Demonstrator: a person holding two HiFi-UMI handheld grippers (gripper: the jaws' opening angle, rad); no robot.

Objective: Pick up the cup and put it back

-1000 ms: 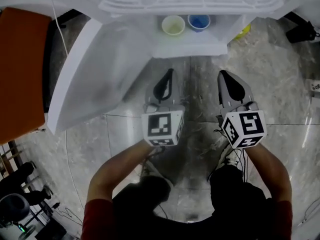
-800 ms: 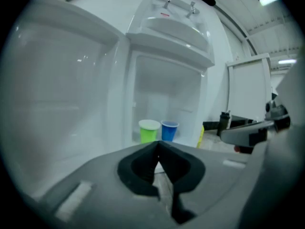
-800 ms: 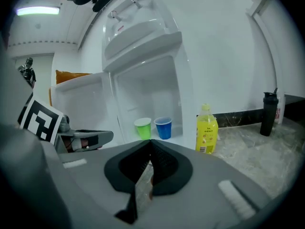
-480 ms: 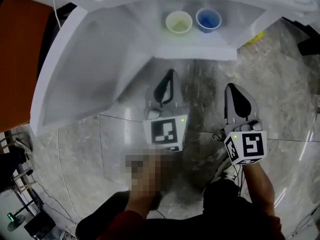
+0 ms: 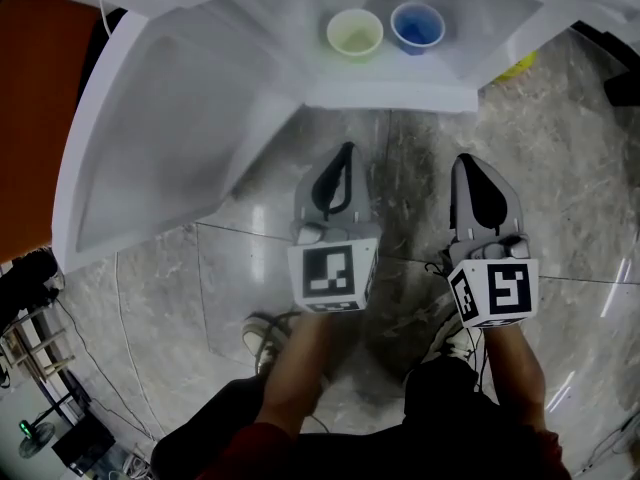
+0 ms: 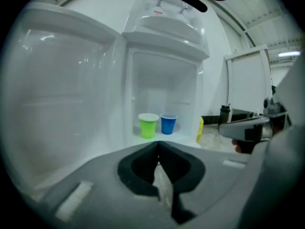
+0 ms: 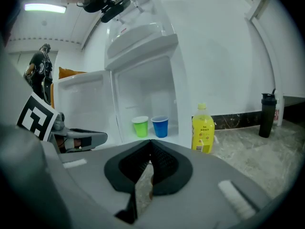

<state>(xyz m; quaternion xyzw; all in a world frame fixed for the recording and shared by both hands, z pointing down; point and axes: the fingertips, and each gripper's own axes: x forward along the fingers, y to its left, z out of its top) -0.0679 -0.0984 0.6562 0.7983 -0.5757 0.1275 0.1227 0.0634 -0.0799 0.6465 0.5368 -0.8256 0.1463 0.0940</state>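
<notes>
Pair abreast; left gripper [image 5: 345, 151], right gripper [image 5: 463, 162]

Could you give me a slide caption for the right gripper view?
Closed, empty right gripper facing an open fridge with a green cup and blue cup inside, yellow bottle beside.

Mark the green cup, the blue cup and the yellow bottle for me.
green cup [image 6: 148, 128], left gripper view, side wall
blue cup [image 6: 168, 125], left gripper view, side wall
yellow bottle [image 7: 203, 132], right gripper view, body

White fridge shelf [image 5: 390, 93] w/ green cup [image 5: 355, 33] & blue cup [image 5: 417, 25] upright, side by side.
</notes>
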